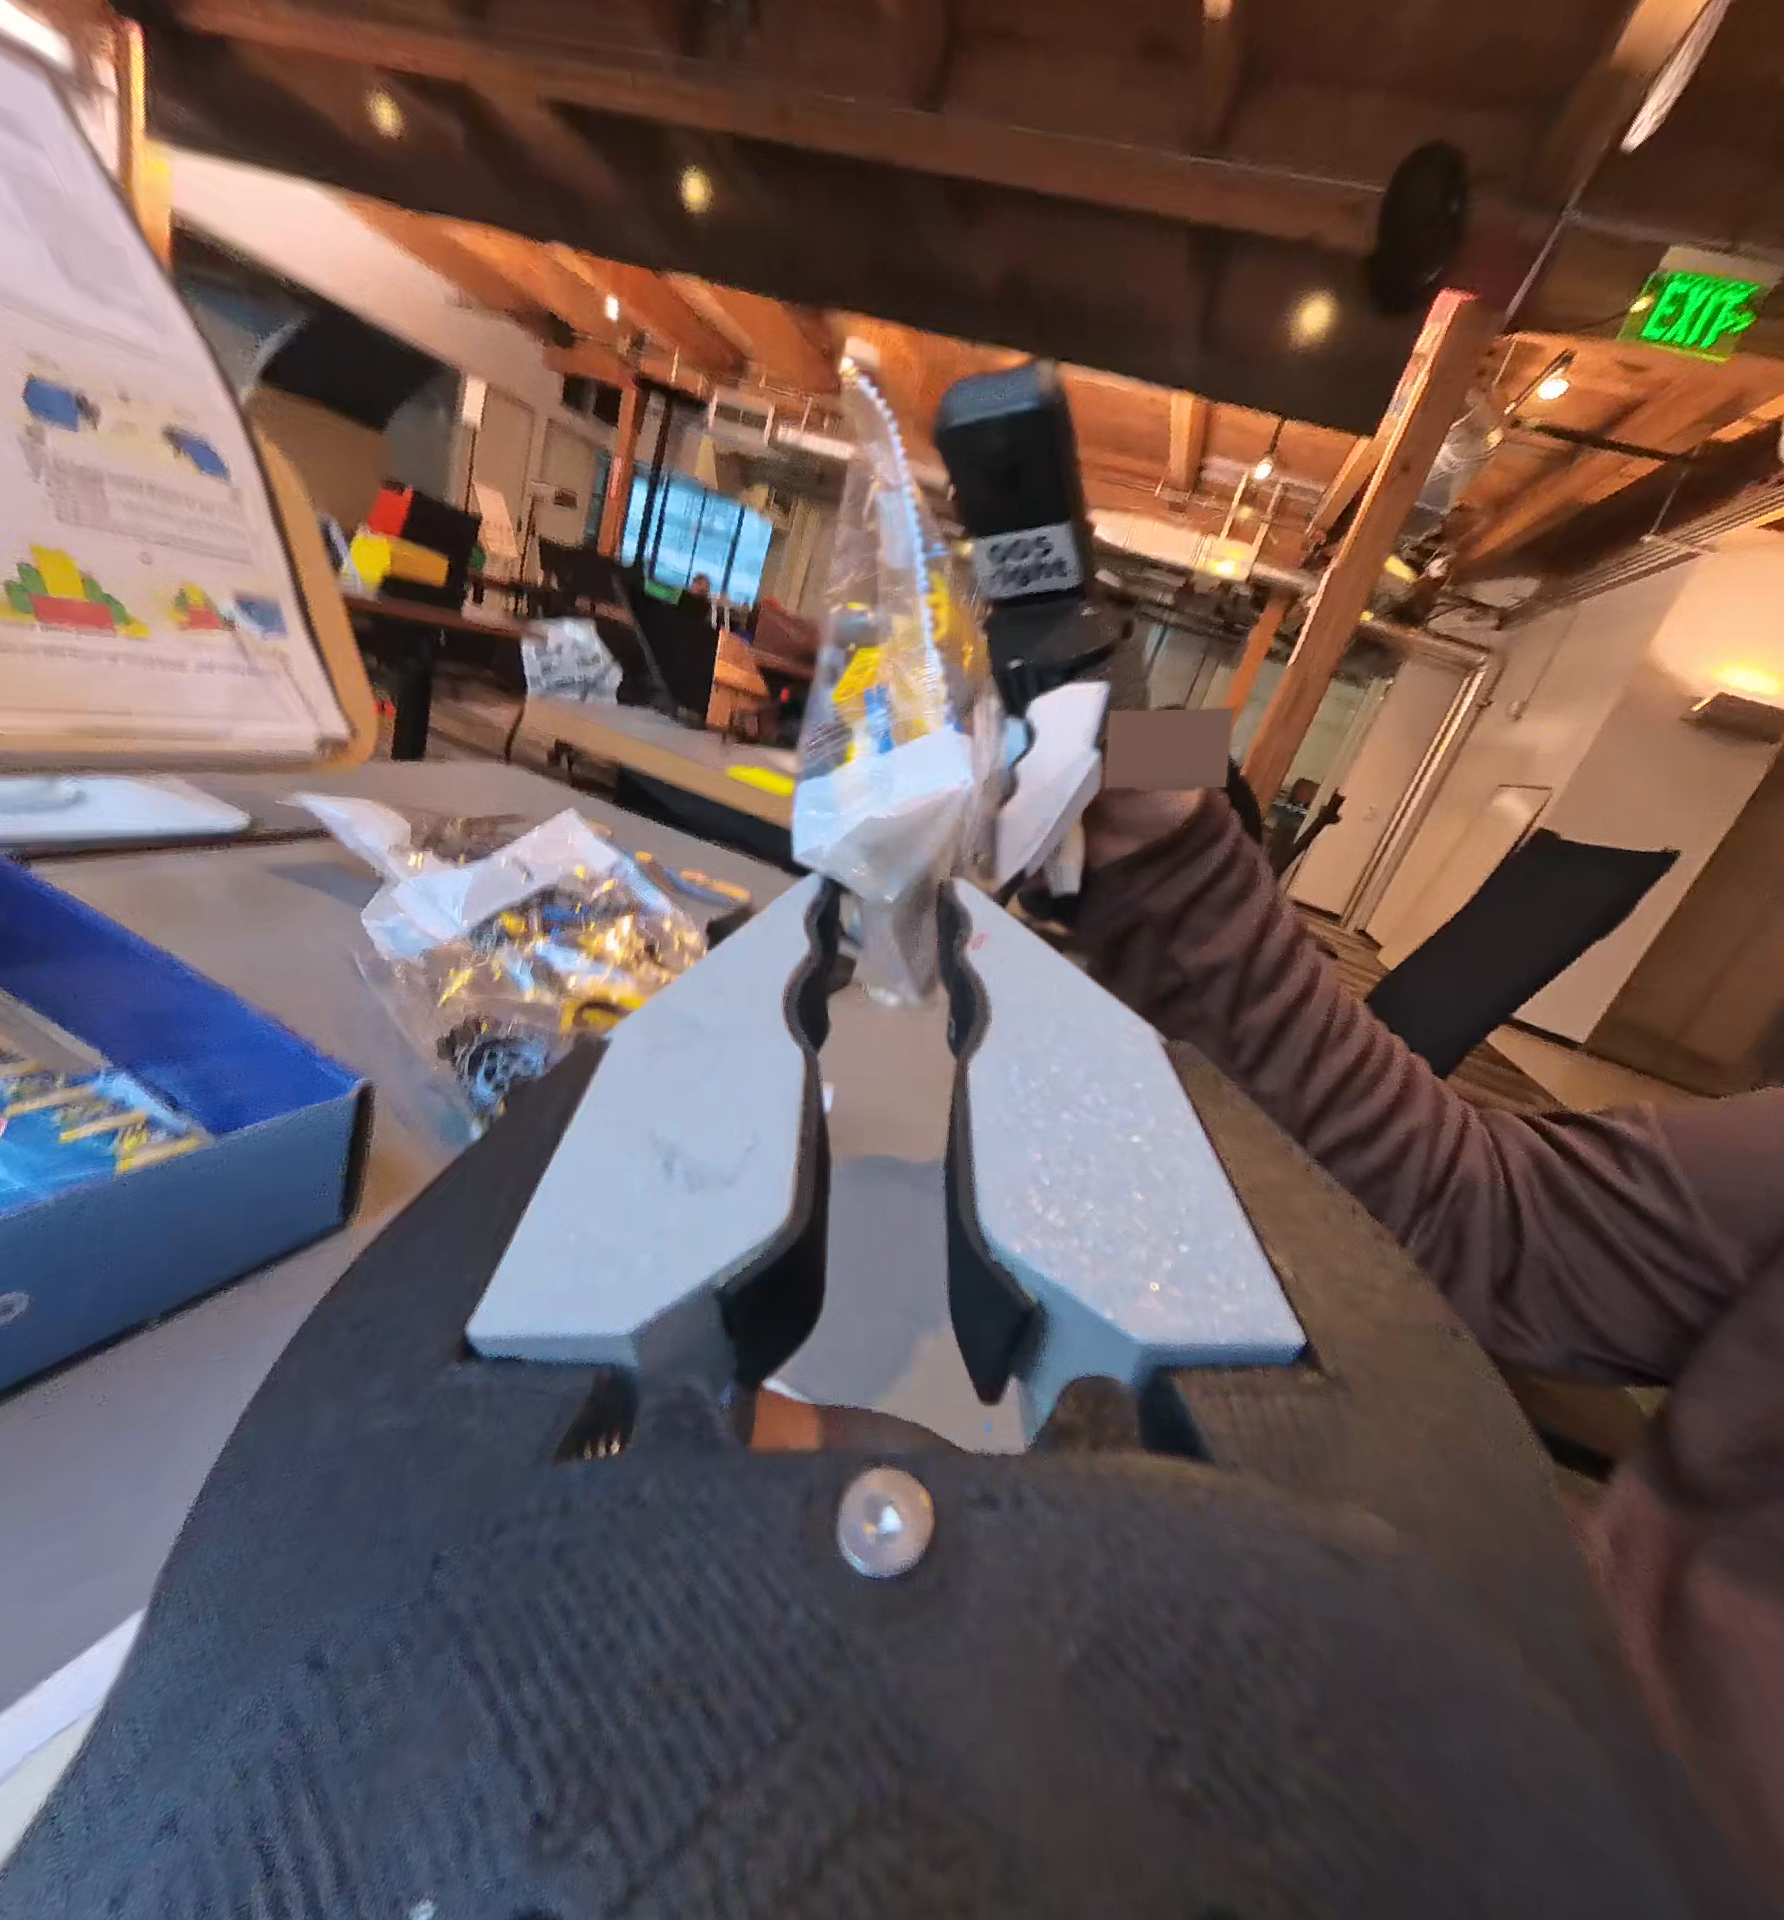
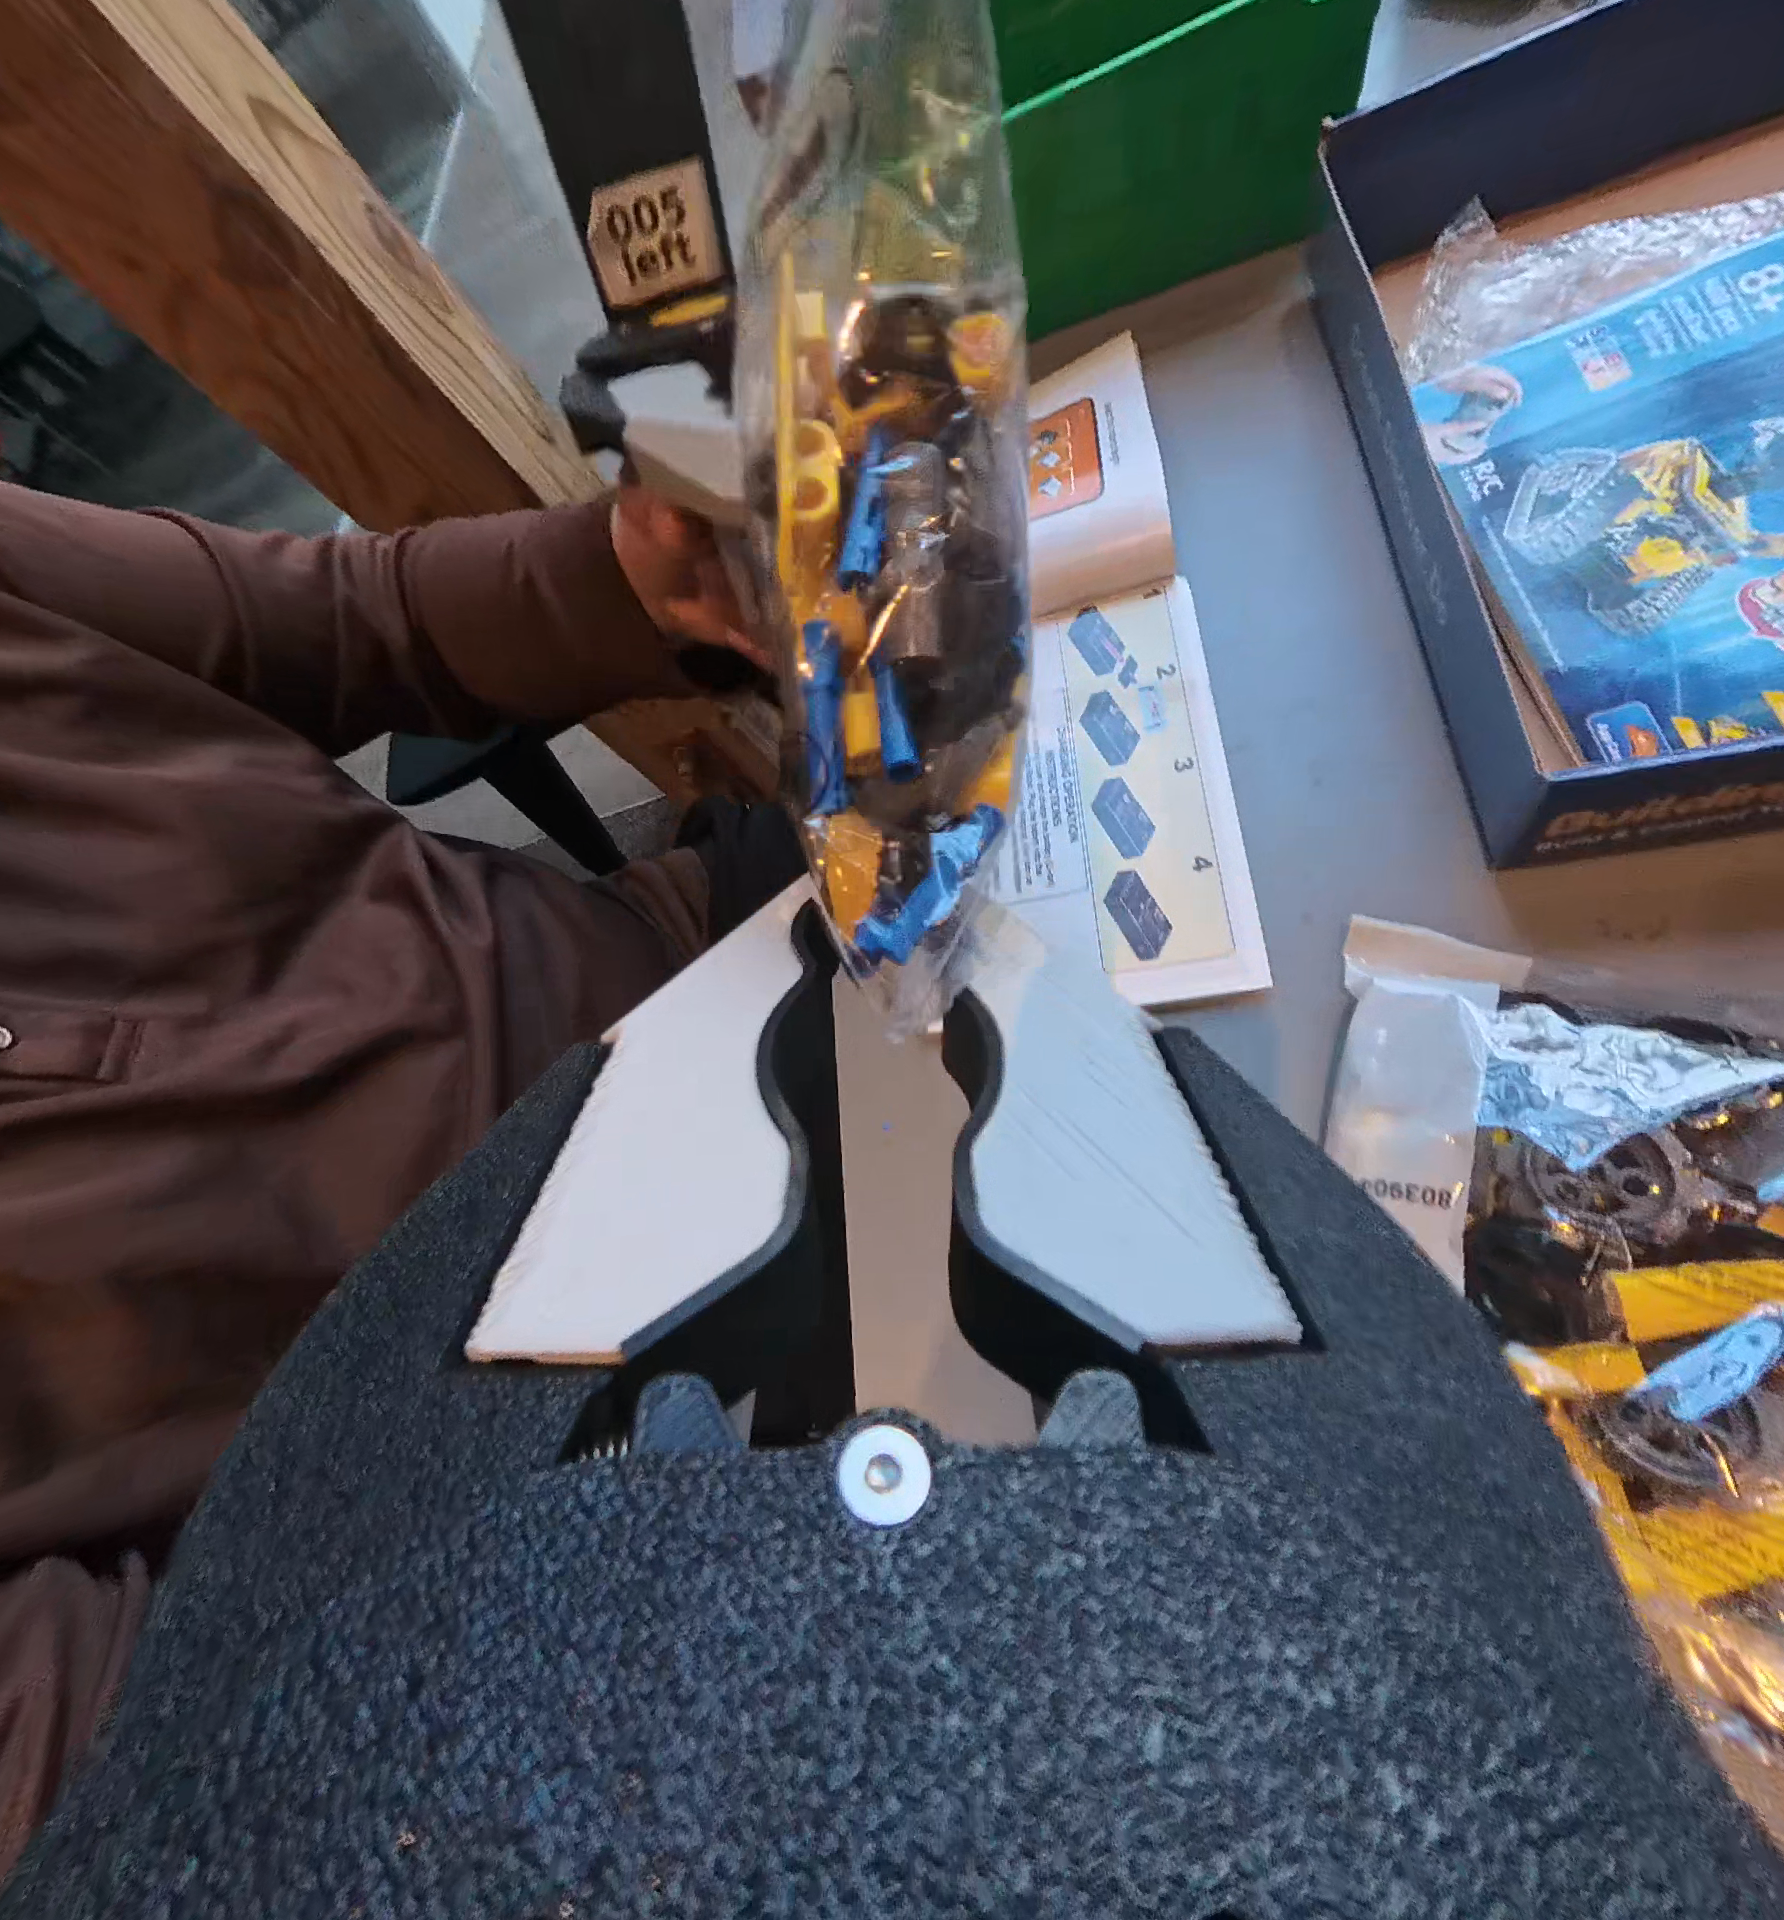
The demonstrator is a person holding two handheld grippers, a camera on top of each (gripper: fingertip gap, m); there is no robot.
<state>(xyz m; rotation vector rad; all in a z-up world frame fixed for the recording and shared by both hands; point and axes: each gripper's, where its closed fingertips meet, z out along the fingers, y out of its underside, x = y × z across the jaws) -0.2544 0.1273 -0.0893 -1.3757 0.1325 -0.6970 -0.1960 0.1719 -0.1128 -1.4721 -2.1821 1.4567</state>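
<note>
Both grippers pinch one clear parts bag (image 2: 898,582) at frame centre.
Left gripper (image 1: 883,914) and right gripper (image 2: 893,971) each clamp an end; firm, even grip avoids tearing, I judge.

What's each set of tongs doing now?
Left tongs: shut on the clear parts bag.
Right tongs: shut on the same bag's other end.

Warm ceiling lamps (image 1: 1312,317) glow overhead; far room is blurred, edges bend, and glare glints off the bag (image 2: 898,499).
</note>
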